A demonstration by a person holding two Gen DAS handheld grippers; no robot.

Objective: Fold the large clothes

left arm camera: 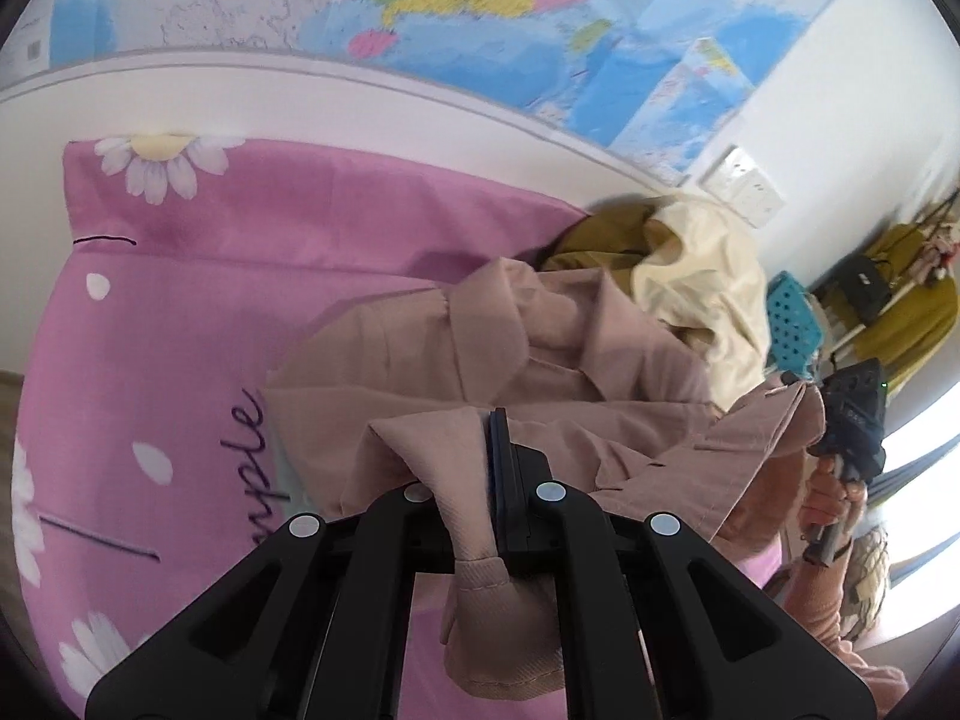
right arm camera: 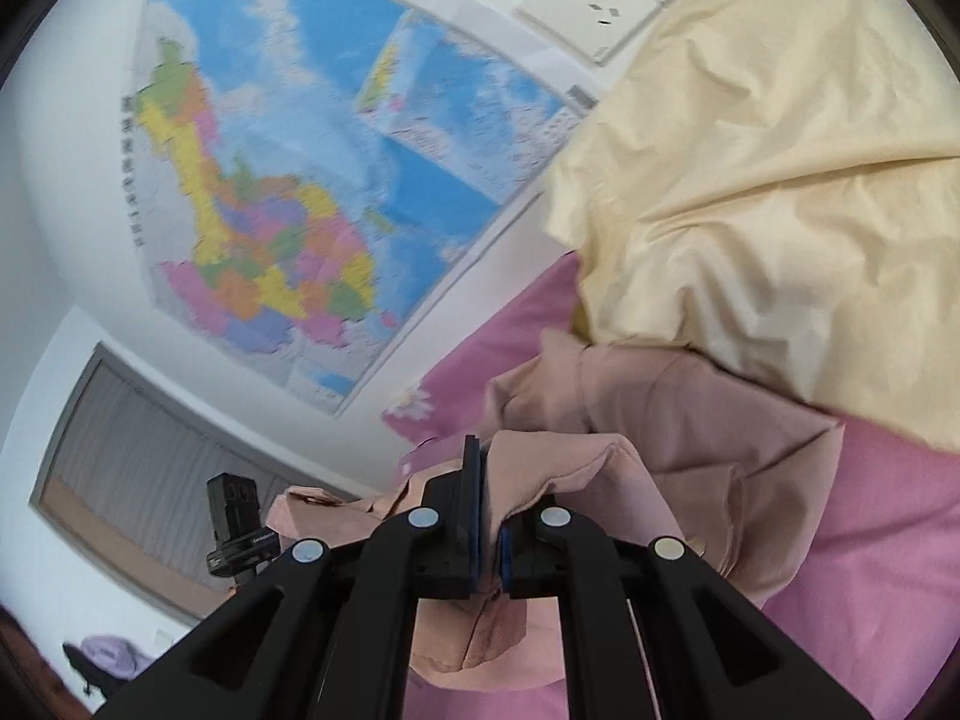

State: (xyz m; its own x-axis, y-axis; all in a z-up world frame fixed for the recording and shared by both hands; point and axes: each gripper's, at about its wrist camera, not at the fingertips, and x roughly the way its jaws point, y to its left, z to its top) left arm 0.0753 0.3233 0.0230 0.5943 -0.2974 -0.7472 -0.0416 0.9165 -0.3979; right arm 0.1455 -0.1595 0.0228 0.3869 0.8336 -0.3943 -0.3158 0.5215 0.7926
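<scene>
Above the pink bed sheet [left arm camera: 180, 324], a tan coat [left arm camera: 540, 372] is held up. Its cloth is pinched tight by the left gripper [left arm camera: 480, 480]. More cloth is pinched tight by the right gripper [right arm camera: 489, 516].

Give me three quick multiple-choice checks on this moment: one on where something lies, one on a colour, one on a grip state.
1. Where does the crumpled cream-yellow cloth lie?
A. On the floor
B. On the pink daisy-print bedsheet, beyond the dusty-pink garment
C. Hanging on the wall map

2. What colour is the perforated plastic basket by the far shelf?
A. Teal blue
B. Red
C. Black

3. What state are the two grippers in?
A. Both open
B. Only the left shut on cloth
C. Both shut on the garment

Answers:
1. B: both views show it piled on the sheet past the garment's collar.
2. A: the left wrist view shows teal.
3. C: the left gripper and right gripper each have pink fabric pinched between the fingers.
</scene>
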